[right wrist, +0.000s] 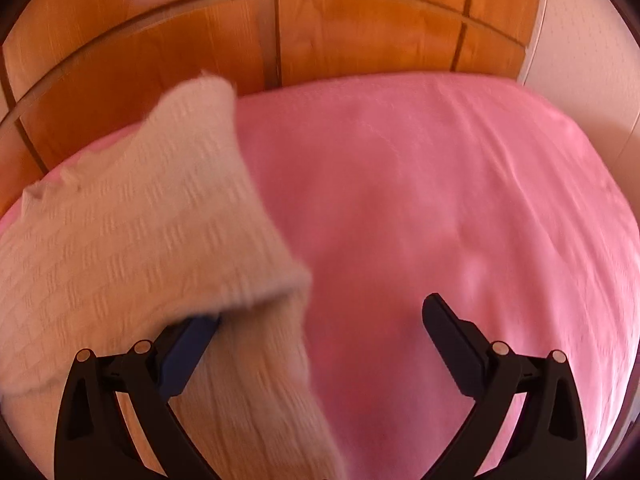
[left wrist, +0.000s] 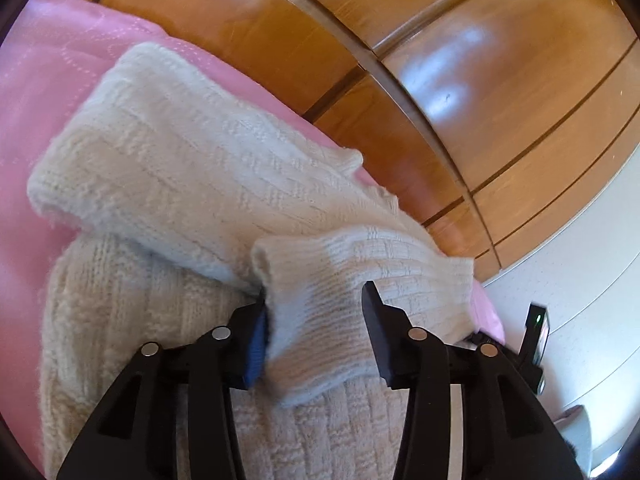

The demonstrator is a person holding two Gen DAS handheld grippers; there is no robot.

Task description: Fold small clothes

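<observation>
Pink bedcover [right wrist: 460, 200] filled most of right-wrist frame, wood panelling [right wrist: 340, 32] across top. Cream knit sweater [left wrist: 180, 152] lay on it, centre-left in left view. Judged soft, light, floppy, non-slip; best taken at cuff/hem edges. Left gripper [left wrist: 316, 316] jaws apart w/ sleeve cuff [left wrist: 332, 292] between, not clamped. Right gripper [right wrist: 324, 316] wide open, blue pad touching knit.

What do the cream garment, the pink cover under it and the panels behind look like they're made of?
Cream garment: a chunky knit, probably wool or acrylic; ribbed stitches and fuzzy edges show.
Pink cover: soft woven fabric with a matte look and fine creases.
Panels: wood or wood veneer, glossy, with visible grain and bright reflections.
</observation>
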